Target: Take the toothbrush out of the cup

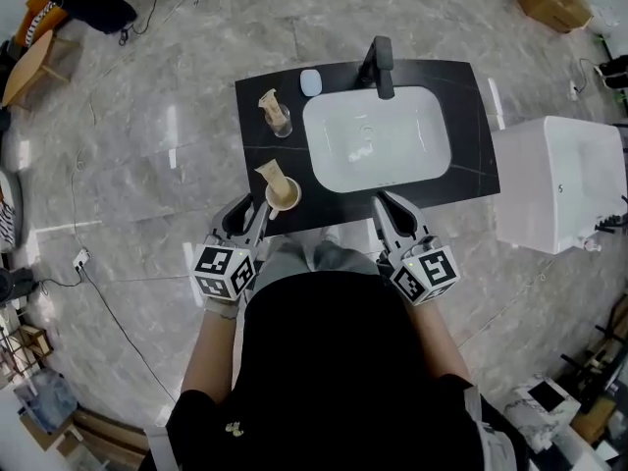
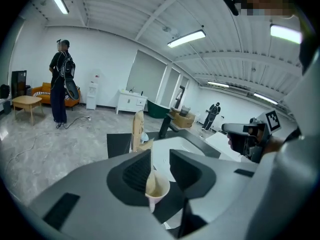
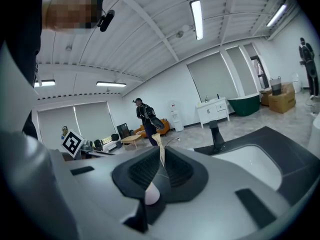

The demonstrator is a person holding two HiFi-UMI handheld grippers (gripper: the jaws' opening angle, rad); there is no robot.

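Left tool [image 1: 255, 216] gapes before the cup [image 1: 283, 195], right tool [image 1: 386, 204] clenched empty — black counter [image 1: 461, 116], white basin [image 1: 378, 135], grey floor [image 1: 147, 116].

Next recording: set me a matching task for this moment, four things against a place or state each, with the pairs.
1. faucet
2. cream cup
3. left hand-held gripper
4. right hand-held gripper

A. jaws together
B. near the front edge of the counter, left of the basin
C. black, behind the basin
D. jaws apart

Pairs: 1-C, 2-B, 3-D, 4-A
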